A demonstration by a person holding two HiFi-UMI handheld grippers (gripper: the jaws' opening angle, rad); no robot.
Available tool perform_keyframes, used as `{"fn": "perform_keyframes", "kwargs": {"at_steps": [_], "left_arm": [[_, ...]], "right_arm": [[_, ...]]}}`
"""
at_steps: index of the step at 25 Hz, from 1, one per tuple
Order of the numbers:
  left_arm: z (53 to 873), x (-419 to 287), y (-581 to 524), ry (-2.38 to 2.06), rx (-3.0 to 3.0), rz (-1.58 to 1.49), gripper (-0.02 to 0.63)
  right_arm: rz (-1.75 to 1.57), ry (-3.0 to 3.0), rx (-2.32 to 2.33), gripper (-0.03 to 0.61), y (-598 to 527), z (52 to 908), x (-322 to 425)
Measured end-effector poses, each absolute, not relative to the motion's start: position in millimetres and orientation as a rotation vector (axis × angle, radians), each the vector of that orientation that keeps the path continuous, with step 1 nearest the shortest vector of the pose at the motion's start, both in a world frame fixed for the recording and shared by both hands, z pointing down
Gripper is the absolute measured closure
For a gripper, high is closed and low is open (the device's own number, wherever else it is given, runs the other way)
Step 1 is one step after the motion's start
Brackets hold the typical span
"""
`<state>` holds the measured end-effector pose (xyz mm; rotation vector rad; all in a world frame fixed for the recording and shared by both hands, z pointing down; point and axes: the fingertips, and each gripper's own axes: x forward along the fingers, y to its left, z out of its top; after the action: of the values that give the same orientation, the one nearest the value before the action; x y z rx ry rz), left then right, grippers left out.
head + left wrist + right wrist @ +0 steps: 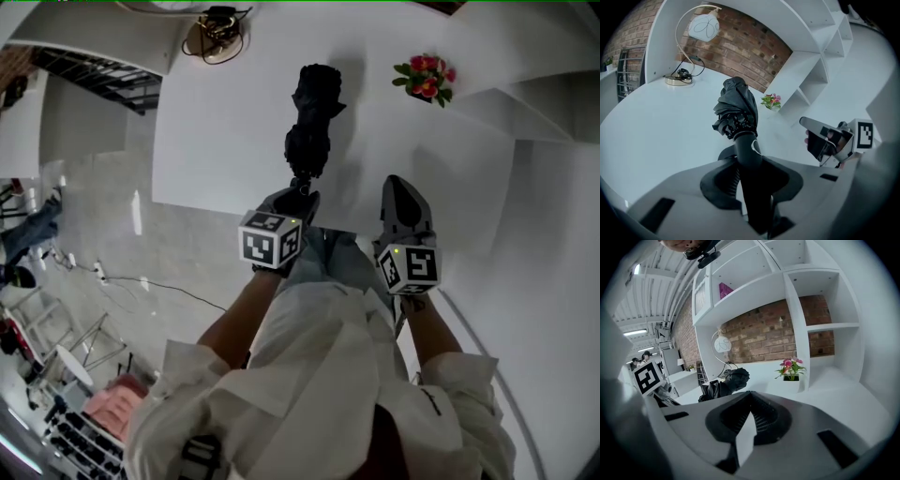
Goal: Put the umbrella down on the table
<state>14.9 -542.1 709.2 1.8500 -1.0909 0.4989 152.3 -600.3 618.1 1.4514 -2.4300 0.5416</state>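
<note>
Left gripper (298,194) (751,161) is pinching the black handle of the folded umbrella (312,122) (738,112) (724,383), jaws pressing on both sides of it. The umbrella is sticking out away from the person over the white table (234,141) (656,122), canopy end farthest out; whether it is touching the top I cannot tell. Right gripper (403,192) (820,136) (750,397) is hanging beside it over the table edge, jaw tips pressed together with nothing between them. Flowers (427,77) (771,101) (791,367) are sitting to the right of the umbrella, a lamp (216,37) (701,28) at the far left of the table.
</note>
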Motion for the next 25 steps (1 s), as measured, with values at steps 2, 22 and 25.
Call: {"fn": "perform_keyframes", "kwargs": {"at_steps": [2,22,25], "left_arm": [[720.4,16.4,-540.8,-1.09,1.83,0.508,0.479],[762.5,7.5,-529.5,-1.105,1.751,0.62,0.477],[762.6,7.7,-529.3,-1.111,1.748,0.629,0.476]], "right_arm": [[0.556,-2.421,1.439,0.558,-601.8,628.6,148.1],[0.608,-2.392,1.434,0.558,-601.3,642.3,136.6],[0.607,-2.395,1.44,0.558,-599.7,639.0,136.5]]}}
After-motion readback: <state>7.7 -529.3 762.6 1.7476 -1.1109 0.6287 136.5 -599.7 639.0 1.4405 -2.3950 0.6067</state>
